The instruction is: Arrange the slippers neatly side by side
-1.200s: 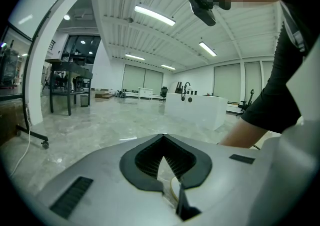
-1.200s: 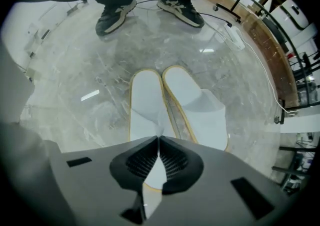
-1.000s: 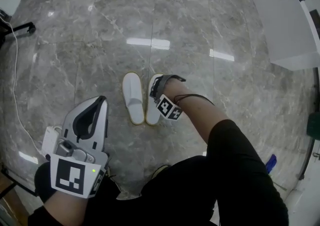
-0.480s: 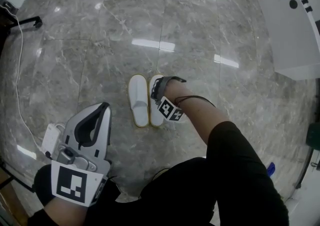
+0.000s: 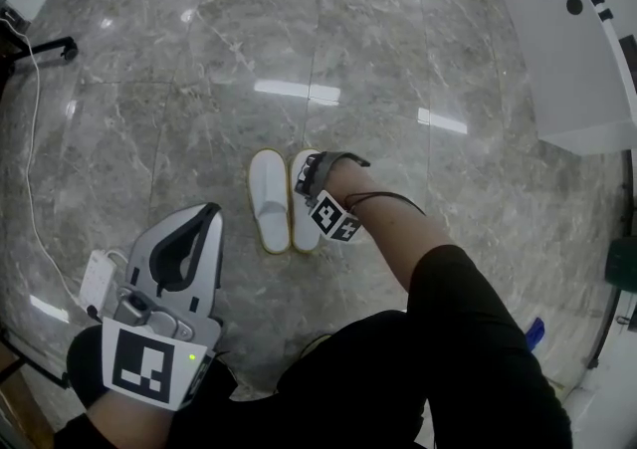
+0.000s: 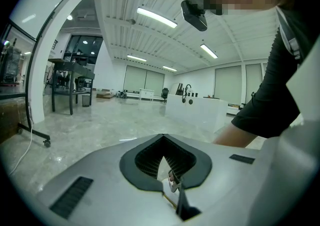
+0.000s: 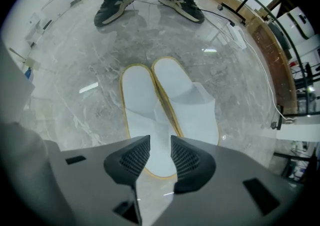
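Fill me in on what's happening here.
A person with a gripper in each hand is lining up two white slippers on the marble floor. They lie side by side, touching. The right gripper points down over one; its jaws have just been opening and stand apart, gripping nothing. The left gripper is held aside, shut and empty.

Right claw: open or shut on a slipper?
Open. The right claw has just been opening; its jaws stand apart with nothing gripped, above the slipper lying on the floor.
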A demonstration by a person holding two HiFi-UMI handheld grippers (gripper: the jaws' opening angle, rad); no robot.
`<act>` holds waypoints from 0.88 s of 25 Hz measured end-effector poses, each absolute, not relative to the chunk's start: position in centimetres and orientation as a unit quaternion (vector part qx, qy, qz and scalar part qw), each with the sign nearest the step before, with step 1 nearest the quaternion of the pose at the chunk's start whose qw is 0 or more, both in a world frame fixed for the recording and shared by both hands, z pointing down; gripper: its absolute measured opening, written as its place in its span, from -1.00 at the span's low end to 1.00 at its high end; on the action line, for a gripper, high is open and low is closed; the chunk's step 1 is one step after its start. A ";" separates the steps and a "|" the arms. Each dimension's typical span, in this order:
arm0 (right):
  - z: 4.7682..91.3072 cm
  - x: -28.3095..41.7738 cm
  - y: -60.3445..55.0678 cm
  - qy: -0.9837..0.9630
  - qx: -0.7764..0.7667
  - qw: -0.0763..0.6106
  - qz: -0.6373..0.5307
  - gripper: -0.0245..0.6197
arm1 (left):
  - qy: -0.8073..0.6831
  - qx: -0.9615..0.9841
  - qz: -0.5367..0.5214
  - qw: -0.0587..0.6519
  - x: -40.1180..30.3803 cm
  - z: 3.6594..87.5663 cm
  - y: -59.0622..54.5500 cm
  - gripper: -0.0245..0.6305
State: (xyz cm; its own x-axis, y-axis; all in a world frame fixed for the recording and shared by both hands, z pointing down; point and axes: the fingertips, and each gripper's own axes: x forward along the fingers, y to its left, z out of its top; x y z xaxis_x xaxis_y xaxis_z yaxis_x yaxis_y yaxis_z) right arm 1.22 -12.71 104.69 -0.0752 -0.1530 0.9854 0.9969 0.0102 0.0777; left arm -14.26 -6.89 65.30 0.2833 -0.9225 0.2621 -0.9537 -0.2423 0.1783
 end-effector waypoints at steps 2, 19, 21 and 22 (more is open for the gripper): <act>103.9 1.3 -13.4 -0.490 -0.418 0.528 -0.553 -0.56 | -0.591 0.791 0.047 0.148 -13.9 65.0 -7.1 -0.92; 93.7 4.7 -14.0 -0.746 -0.036 0.605 -0.277 -0.55 | -0.564 0.809 0.030 0.162 -10.9 61.7 -9.8 -0.92; 91.5 5.8 -13.0 -0.766 0.036 0.611 -0.198 -0.55 | -0.570 0.807 0.039 0.149 -11.0 60.1 -9.4 -0.92; 90.2 6.3 -12.1 -0.774 0.070 0.611 -0.154 -0.55 | -0.573 0.804 0.048 0.148 -11.1 59.4 -9.0 -0.92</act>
